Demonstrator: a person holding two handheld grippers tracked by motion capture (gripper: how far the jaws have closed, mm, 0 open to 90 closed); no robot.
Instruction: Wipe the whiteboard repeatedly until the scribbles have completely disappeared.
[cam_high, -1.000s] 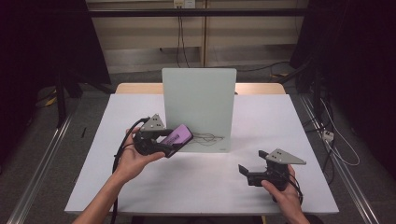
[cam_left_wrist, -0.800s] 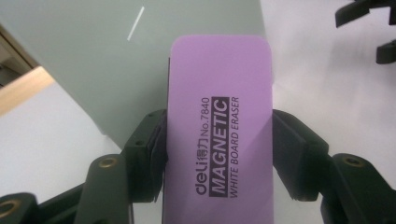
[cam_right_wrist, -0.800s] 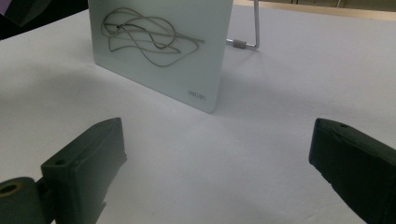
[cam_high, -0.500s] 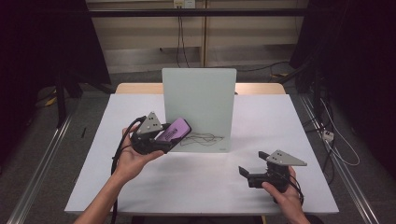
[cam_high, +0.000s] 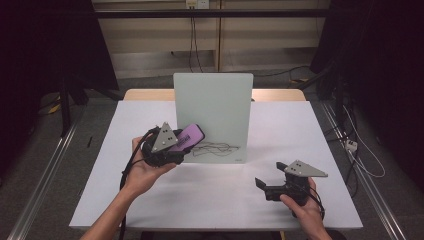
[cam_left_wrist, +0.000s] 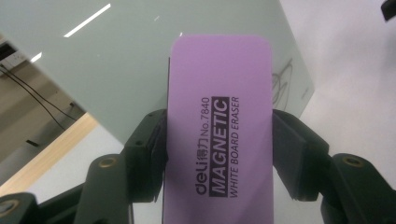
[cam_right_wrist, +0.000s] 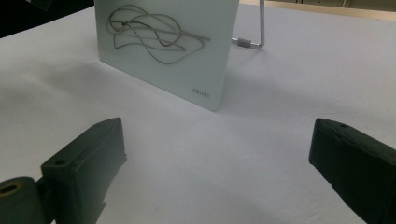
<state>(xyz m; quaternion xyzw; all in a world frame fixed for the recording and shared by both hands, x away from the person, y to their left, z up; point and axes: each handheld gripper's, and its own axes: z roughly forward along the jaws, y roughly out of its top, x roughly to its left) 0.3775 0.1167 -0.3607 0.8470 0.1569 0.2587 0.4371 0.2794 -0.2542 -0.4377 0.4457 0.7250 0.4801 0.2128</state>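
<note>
A purple whiteboard eraser (cam_left_wrist: 219, 130) printed "MAGNETIC WHITE BOARD ERASER" sits between the black jaws of my left gripper (cam_left_wrist: 219, 144), which is shut on its long sides. In the high view the left gripper (cam_high: 183, 143) holds the eraser (cam_high: 190, 135) up at the lower left of an upright pale-green whiteboard (cam_high: 215, 105). I cannot tell whether the eraser touches the board. A thin scribble (cam_high: 218, 148) runs across the board's lower part. My right gripper (cam_high: 261, 185) rests low at the front right of the table, open, with nothing between its jaws (cam_right_wrist: 217, 158); it faces the scribble (cam_right_wrist: 149, 32).
The white table (cam_high: 280, 130) has bare room around the board and between the hands. A wire stand (cam_right_wrist: 254, 35) props the board from behind. The floor, dark curtains and cables lie beyond the table's edges.
The left gripper has shifted slightly with the eraser and tilted it up against the board's lower left. The right gripper has stayed where it was.
</note>
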